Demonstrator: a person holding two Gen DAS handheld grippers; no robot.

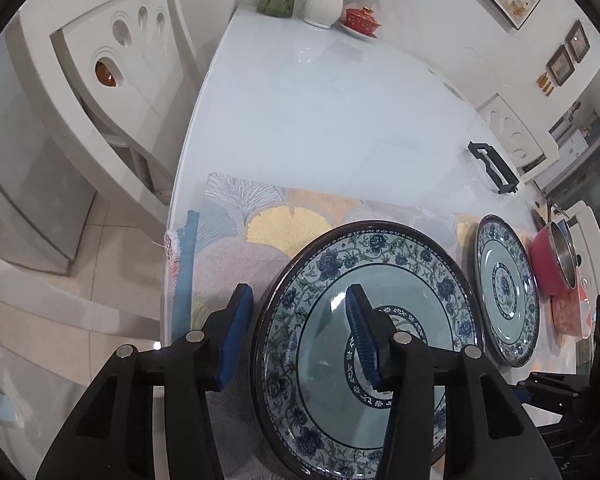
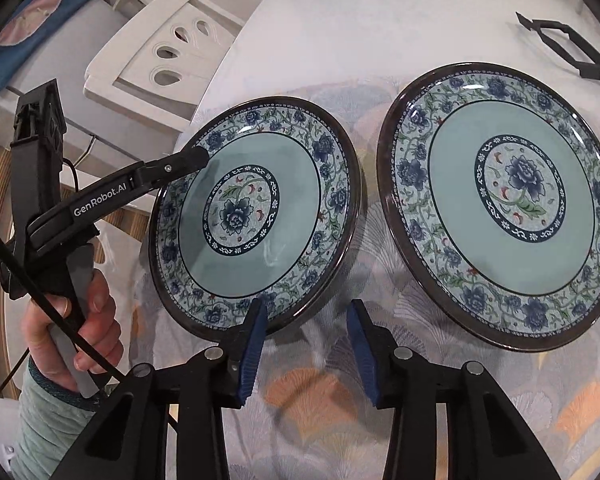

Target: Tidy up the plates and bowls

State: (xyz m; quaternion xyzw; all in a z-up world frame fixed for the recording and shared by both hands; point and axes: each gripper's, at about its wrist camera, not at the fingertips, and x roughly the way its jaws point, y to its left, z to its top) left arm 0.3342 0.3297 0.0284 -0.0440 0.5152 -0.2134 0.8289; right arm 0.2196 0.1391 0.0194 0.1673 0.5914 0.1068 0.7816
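On the patterned cloth (image 2: 312, 396) at the near edge of the white table (image 1: 340, 112) lie two blue-and-white floral plates side by side, close but not touching: the left plate (image 2: 256, 216) and the right plate (image 2: 504, 204). Left gripper (image 1: 300, 332) straddles the outer rim of the left plate, one blue finger (image 1: 236, 332) outside on the cloth, the other finger (image 1: 362, 336) over the plate's well; its fingers stand moderately apart and do not yet visibly press the rim. Right gripper (image 2: 308, 344) hovers low at the near rim of the same plate, fingers half open with only cloth between them; its left finger (image 2: 254, 344) overlaps the rim in the view, though contact cannot be confirmed. A hand (image 2: 72, 332) carries the left tool. Step judged in hand: seizing the left plate to stack it with its neighbour. For a sound grip, seat the rim deep between the pads, close squarely, then lift level so the glossy, probably slippery plate does not tilt or drag the cloth.
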